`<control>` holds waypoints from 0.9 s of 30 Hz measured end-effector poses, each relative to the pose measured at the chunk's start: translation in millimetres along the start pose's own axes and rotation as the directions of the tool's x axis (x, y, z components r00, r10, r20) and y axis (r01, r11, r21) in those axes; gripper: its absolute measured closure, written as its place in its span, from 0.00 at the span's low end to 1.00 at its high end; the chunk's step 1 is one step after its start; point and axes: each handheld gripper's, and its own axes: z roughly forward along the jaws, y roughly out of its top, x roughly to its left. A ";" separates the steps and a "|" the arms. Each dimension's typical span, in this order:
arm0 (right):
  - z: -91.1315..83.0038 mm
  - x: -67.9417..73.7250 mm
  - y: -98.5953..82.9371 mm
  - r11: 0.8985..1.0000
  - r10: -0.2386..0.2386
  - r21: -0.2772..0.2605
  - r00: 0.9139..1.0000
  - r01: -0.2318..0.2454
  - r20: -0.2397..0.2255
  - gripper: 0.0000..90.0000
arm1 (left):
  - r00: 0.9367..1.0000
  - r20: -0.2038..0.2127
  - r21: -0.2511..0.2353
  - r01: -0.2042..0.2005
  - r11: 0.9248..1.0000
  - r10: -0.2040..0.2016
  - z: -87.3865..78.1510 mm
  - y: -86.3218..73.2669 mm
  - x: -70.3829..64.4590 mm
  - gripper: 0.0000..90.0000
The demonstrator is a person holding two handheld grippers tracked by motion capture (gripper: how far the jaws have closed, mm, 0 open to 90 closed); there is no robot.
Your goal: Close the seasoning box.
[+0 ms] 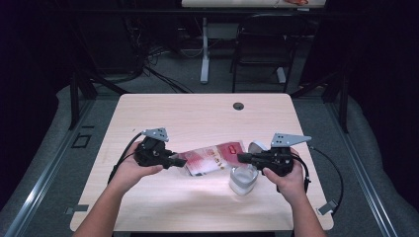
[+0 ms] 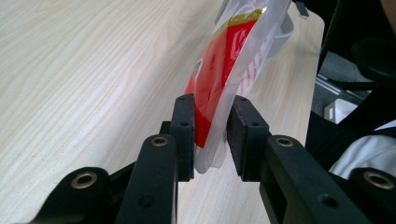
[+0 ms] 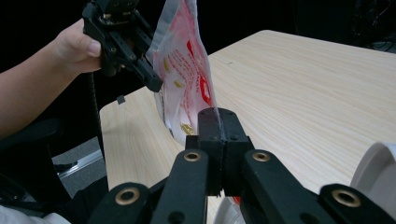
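A red-and-white plastic pouch hangs stretched between the two grippers just above the middle of the pale wooden bench; in the left gripper view the pouch runs up and away from the fingers, its clear sealed edge lying between them; the left gripper has its fingers close on either side of that edge, the left one against the film and a narrow gap showing at the right one, so a firm pinch cannot be told; in the right gripper view the right gripper has its fingers pressed together on the pouch's other end, the film rising from between them toward the left gripper farther off; in the high view the left gripper sits at the pouch's left end and the right gripper at its right end, each held in a hand; a white open-topped container stands on the bench just below the right gripper, beside the pouch's right end; a dark round hole marks the bench's far edge.
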 end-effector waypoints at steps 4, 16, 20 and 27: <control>-0.3 1.9 3.5 1.000 -0.010 -0.003 1.000 0.010 0.000 1.00 | 1.000 -0.004 -0.010 -0.003 1.000 0.003 -1.3 -2.9 -1.5 0.81; 11.3 8.2 11.3 1.000 -0.015 0.021 1.000 0.015 0.001 1.00 | 1.000 -0.009 -0.037 0.025 0.999 -0.025 0.3 -22.5 4.3 0.81; 14.7 10.0 14.2 0.999 -0.017 0.028 1.000 0.017 0.003 1.00 | 1.000 -0.004 -0.039 0.021 0.999 -0.021 2.2 -26.6 6.7 0.80; 18.1 13.5 21.7 0.998 -0.038 0.047 0.999 0.037 0.012 1.00 | 1.000 -0.001 -0.037 0.011 0.999 -0.011 8.0 -33.3 8.3 0.80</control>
